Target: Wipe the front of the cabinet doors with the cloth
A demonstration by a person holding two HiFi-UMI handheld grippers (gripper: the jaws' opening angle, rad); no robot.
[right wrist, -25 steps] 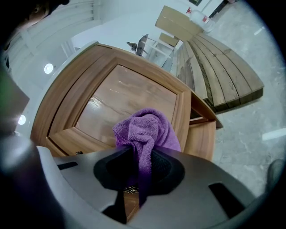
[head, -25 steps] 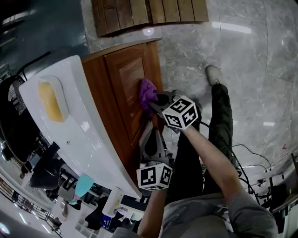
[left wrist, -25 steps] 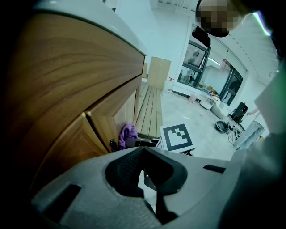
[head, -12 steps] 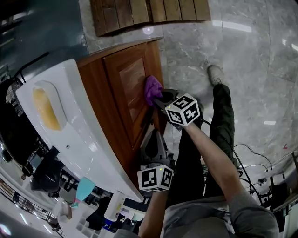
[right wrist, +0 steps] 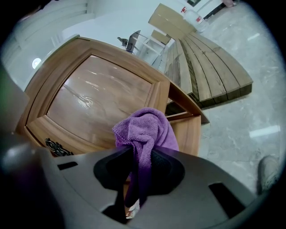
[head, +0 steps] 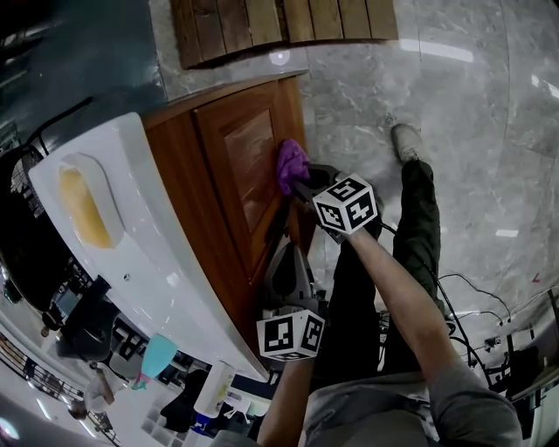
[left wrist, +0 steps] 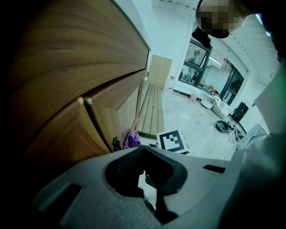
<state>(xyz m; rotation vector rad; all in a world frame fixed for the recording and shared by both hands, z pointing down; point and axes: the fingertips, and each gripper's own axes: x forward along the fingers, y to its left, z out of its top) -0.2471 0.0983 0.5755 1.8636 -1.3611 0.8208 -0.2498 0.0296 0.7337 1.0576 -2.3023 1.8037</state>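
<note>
1. My right gripper [right wrist: 139,157] has its jaws clamped down on the purple cloth [right wrist: 144,129]. A strip of the fabric runs down between the pads, and the rest bunches up in a wad just past the tips.
2. That wad sits against the front of the wooden cabinet door [right wrist: 100,100], on the frame at the corner of its raised panel. From the head view the cloth [head: 292,164] seems to touch the wood, though I can't be sure how firmly it is pressed.
3. A dark ornate metal handle [right wrist: 56,147] is on the same door, well apart from the cloth.
4. My left gripper [left wrist: 144,173] has its jaws drawn together with only a thin sliver of pale floor showing between the pads. It has hold of nothing.
5. In the head view the left gripper [head: 289,262] hangs low, close beside the cabinet front, nearer my body than the right gripper [head: 303,183].
6. A white countertop [head: 140,253] tops the cabinet.
7. A slatted wooden platform [head: 279,26] lies on the grey marble floor [head: 476,113] beyond the cabinet's end.
</note>
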